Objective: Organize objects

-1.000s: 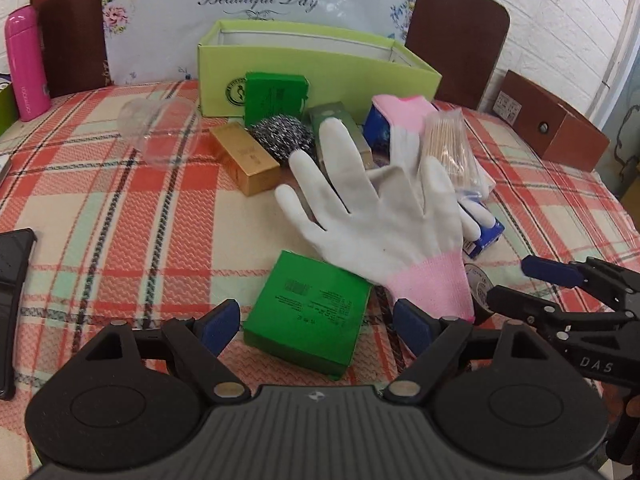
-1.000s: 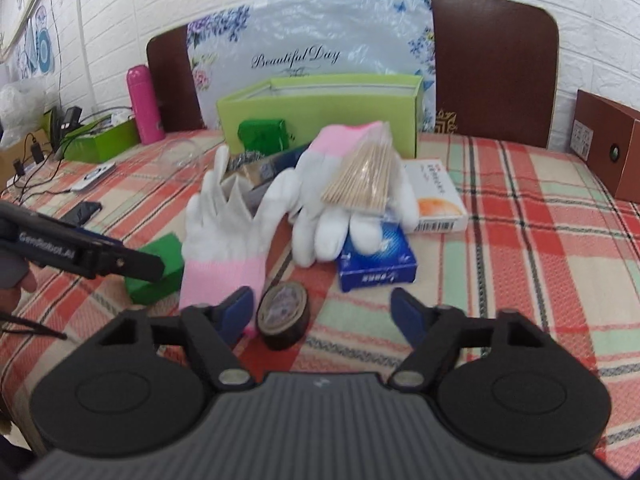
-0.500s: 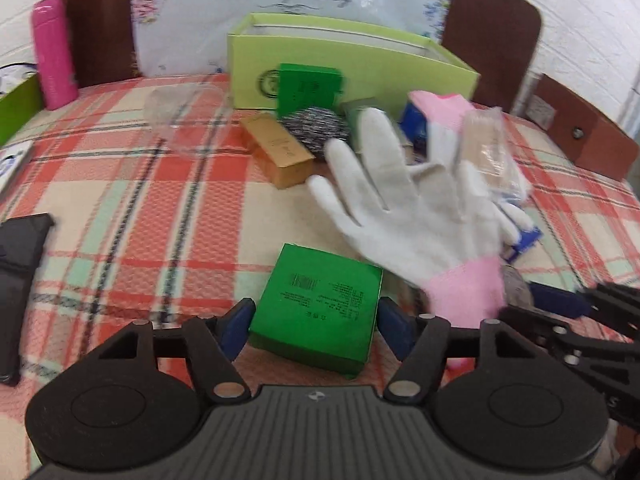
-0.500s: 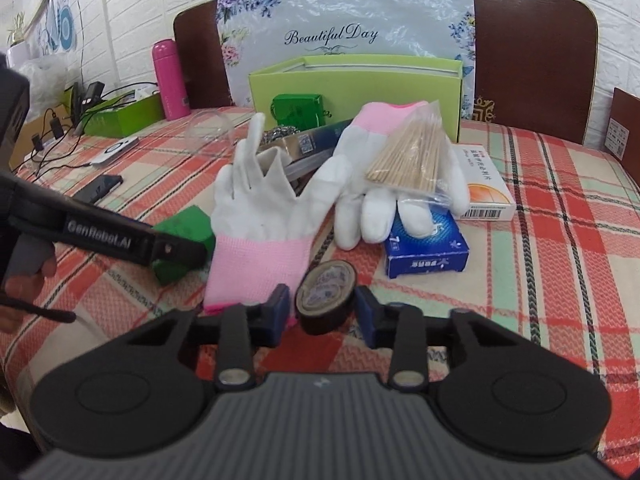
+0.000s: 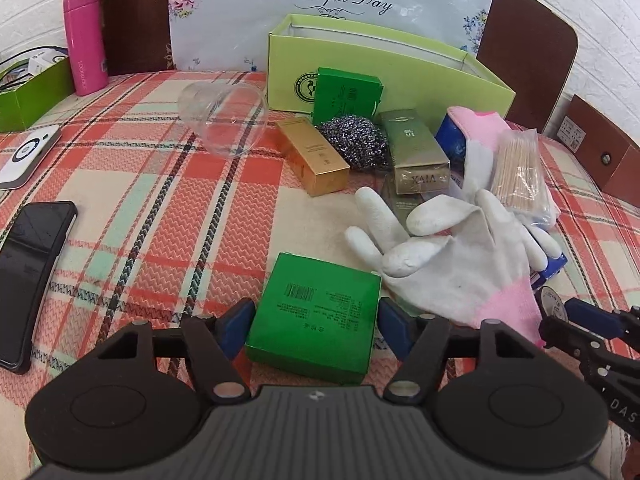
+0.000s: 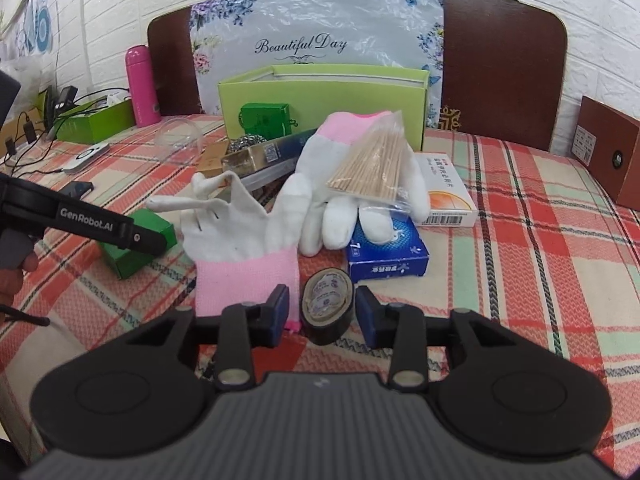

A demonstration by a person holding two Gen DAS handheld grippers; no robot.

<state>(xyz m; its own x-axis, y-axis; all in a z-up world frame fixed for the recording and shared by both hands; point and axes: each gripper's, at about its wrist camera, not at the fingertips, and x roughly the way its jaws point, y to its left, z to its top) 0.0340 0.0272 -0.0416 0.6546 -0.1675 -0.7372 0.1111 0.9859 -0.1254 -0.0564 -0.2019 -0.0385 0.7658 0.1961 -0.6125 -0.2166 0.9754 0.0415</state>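
Observation:
My left gripper [image 5: 316, 320] is shut on a flat green box [image 5: 316, 316], one blue pad on each side of it; the box also shows in the right wrist view [image 6: 138, 240]. My right gripper [image 6: 322, 312] is shut on a black tape roll [image 6: 328, 306], with a crumpled white and pink glove [image 6: 240, 248] against its left finger. A second glove [image 6: 352, 184] carries a bag of toothpicks [image 6: 376, 164]. The open lime green box [image 5: 384, 68] stands at the back.
Gold boxes [image 5: 316, 156], a steel scrubber [image 5: 354, 140], a clear cup [image 5: 224, 116] and a second green box [image 5: 346, 94] lie before the lime box. A blue packet [image 6: 386, 252] and white medicine box [image 6: 448, 200] lie right. A phone [image 5: 28, 276] lies left.
The left jaws closed onto the green box. The right jaws closed onto the tape roll, and the near glove's fingers curled up.

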